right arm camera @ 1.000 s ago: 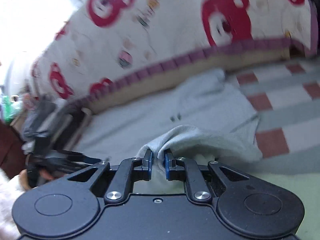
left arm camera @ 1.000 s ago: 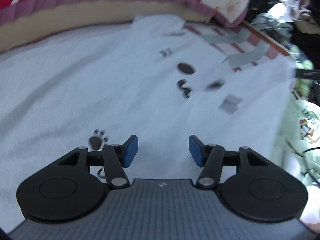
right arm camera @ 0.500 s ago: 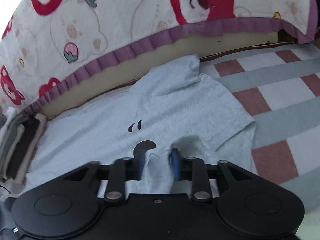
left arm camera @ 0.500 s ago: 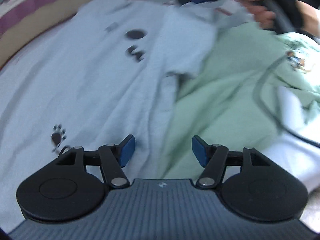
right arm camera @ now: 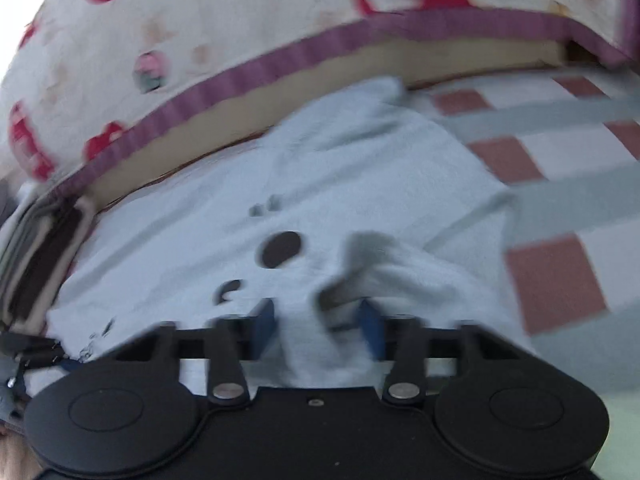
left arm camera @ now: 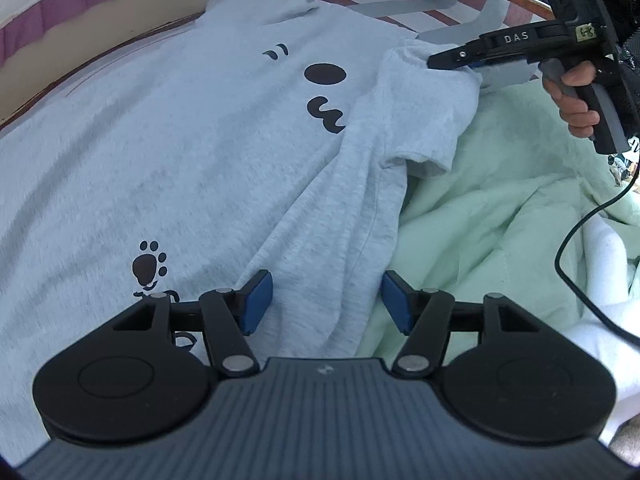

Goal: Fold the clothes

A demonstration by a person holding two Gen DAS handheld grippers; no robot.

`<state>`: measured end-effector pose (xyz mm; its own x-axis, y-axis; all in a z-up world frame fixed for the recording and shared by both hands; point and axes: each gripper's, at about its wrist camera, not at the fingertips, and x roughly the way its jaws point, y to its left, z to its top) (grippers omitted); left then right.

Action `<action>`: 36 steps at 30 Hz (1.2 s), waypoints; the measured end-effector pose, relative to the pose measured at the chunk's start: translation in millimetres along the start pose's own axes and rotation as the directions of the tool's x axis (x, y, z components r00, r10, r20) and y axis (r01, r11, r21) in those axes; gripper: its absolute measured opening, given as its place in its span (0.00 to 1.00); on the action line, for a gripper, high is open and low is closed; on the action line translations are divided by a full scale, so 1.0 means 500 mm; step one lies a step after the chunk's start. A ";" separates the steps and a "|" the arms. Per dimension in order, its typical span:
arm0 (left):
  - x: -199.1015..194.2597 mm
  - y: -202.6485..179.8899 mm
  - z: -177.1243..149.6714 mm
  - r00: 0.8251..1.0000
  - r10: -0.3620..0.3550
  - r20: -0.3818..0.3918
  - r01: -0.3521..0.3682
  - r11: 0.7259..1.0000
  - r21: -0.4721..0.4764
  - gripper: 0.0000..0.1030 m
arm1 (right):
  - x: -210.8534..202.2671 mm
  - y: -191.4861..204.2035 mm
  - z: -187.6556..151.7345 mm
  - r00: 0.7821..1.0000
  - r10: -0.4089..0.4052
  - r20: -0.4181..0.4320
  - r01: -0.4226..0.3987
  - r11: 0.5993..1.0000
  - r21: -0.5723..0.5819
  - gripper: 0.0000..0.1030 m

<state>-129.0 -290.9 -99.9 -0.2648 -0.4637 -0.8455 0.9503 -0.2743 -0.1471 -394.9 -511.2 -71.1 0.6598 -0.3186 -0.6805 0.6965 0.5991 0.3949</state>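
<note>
- Light grey cotton T-shirt (left arm camera: 200, 152) with black printed face and paw mark lies spread flat; it is the landmark.
- Left gripper (left arm camera: 326, 300), black with blue pads, jaws wide apart, hovers over the T-shirt's near side hem; nothing between the pads.
- Right gripper (left arm camera: 452, 60), black, marked "DAS", sits at the T-shirt's far-right sleeve edge, tips on the fabric; whether it clamps the cloth cannot be told.
- Bare hand (left arm camera: 576, 96) grips the right gripper's handle, right of the T-shirt.
- Pale green fleece blanket (left arm camera: 500, 208) lies right of the T-shirt, touching its side seam.
- Black cable (left arm camera: 568, 240) runs across the blanket.
- Red-and-grey checked sheet (left arm camera: 400, 4) shows beyond the T-shirt.
</note>
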 end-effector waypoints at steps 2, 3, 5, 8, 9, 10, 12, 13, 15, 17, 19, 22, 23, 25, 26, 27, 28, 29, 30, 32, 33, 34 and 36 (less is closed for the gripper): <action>-0.007 -0.004 -0.003 1.000 0.006 0.010 -0.006 1.000 0.011 0.58 | -0.008 -0.002 -0.005 1.000 -0.010 -0.004 0.010 1.000 0.007 0.06; -0.011 -0.006 -0.005 1.000 0.010 0.016 -0.010 1.000 0.018 0.58 | -0.018 -0.005 -0.008 1.000 -0.019 -0.007 0.019 1.000 0.018 0.06; -0.018 -0.012 -0.008 0.999 0.017 0.027 -0.018 0.999 0.040 0.59 | -0.038 -0.010 -0.015 0.999 -0.036 -0.012 0.036 0.999 0.041 0.06; -0.028 -0.022 -0.012 0.999 0.025 0.043 -0.028 0.997 0.075 0.61 | -0.067 -0.019 -0.025 0.998 -0.061 -0.020 0.062 0.995 0.075 0.06; -0.029 -0.029 -0.011 0.999 0.019 0.048 -0.023 0.995 0.097 0.61 | -0.077 -0.022 -0.029 0.997 -0.070 -0.023 0.071 0.994 0.086 0.05; -0.029 -0.037 -0.010 0.998 0.011 0.055 -0.017 0.993 0.120 0.62 | -0.087 -0.025 -0.032 0.997 -0.078 -0.026 0.080 0.992 0.097 0.05; -0.029 -0.053 -0.005 0.997 -0.005 0.074 -0.006 0.988 0.155 0.62 | -0.107 -0.031 -0.039 0.995 -0.094 -0.032 0.098 0.988 0.119 0.05; -0.027 -0.057 -0.002 0.997 -0.011 0.079 -0.002 0.987 0.163 0.62 | -0.116 -0.034 -0.042 0.994 -0.103 -0.035 0.107 0.986 0.130 0.05; -0.021 -0.060 0.000 0.997 -0.009 0.073 -0.004 0.985 0.170 0.62 | -0.136 -0.040 -0.049 0.992 -0.119 -0.042 0.124 0.980 0.152 0.05; -0.018 -0.056 -0.003 0.998 0.007 0.064 -0.018 0.985 0.170 0.62 | -0.148 -0.049 -0.057 0.991 -0.124 -0.047 0.131 0.974 0.185 0.07; -0.018 -0.051 -0.004 0.998 0.014 0.059 -0.024 0.987 0.158 0.62 | -0.119 -0.075 -0.068 0.997 -0.071 -0.037 0.079 0.958 0.275 0.10; -0.019 -0.041 -0.003 0.998 0.024 0.053 -0.031 0.991 0.134 0.62 | -0.095 -0.099 -0.086 0.999 -0.016 -0.038 0.029 0.926 0.376 0.33; -0.017 -0.038 -0.002 0.998 0.028 0.049 -0.035 0.991 0.128 0.62 | -0.094 -0.100 -0.091 0.999 -0.024 -0.046 0.039 0.927 0.374 0.47; -0.015 -0.033 -0.003 0.999 0.034 0.039 -0.039 0.993 0.116 0.62 | -0.101 -0.104 -0.103 0.999 -0.029 -0.043 0.043 0.922 0.384 0.50; -0.014 -0.031 -0.004 0.999 0.033 0.035 -0.037 0.993 0.108 0.62 | -0.107 -0.107 -0.111 0.999 -0.028 -0.036 0.040 0.919 0.392 0.51; -0.013 -0.029 -0.003 0.999 0.025 0.034 -0.029 0.995 0.099 0.63 | -0.112 -0.110 -0.118 0.999 -0.028 -0.029 0.037 0.916 0.400 0.52; -0.011 -0.027 -0.002 0.999 0.015 0.033 -0.018 0.996 0.090 0.66 | -0.118 -0.113 -0.125 0.999 -0.028 -0.022 0.034 0.912 0.408 0.52; -0.011 -0.026 -0.002 1.000 -0.002 0.031 -0.001 0.997 0.081 0.67 | -0.120 -0.113 -0.131 1.000 -0.023 -0.018 0.029 0.912 0.409 0.52; -0.009 -0.026 -0.002 0.999 -0.017 0.028 0.015 0.997 0.074 0.67 | -0.114 -0.107 -0.135 1.000 -0.011 -0.023 0.019 0.919 0.394 0.53; -0.008 -0.027 -0.002 0.999 -0.034 0.026 0.033 0.997 0.069 0.67 | -0.102 -0.096 -0.142 0.999 0.014 -0.033 -0.001 0.932 0.362 0.59; -0.011 -0.027 -0.002 0.999 -0.038 0.031 0.036 0.997 0.070 0.67 | -0.097 -0.091 -0.146 0.999 0.027 -0.039 -0.012 0.938 0.347 0.62; -0.014 -0.027 -0.002 0.998 -0.043 0.039 0.040 0.997 0.069 0.67 | -0.091 -0.085 -0.150 0.998 0.039 -0.044 -0.022 0.943 0.331 0.62; -0.023 -0.026 -0.001 0.995 -0.064 0.073 0.059 0.996 0.066 0.67 | -0.079 -0.074 -0.157 0.996 0.063 -0.056 -0.044 0.953 0.300 0.62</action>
<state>-138.4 -281.6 -88.3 -0.3363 -0.5052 -0.7948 0.9200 -0.3566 -0.1625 -468.9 -463.3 -107.4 0.6858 -0.2381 -0.6877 0.7194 0.3648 0.5911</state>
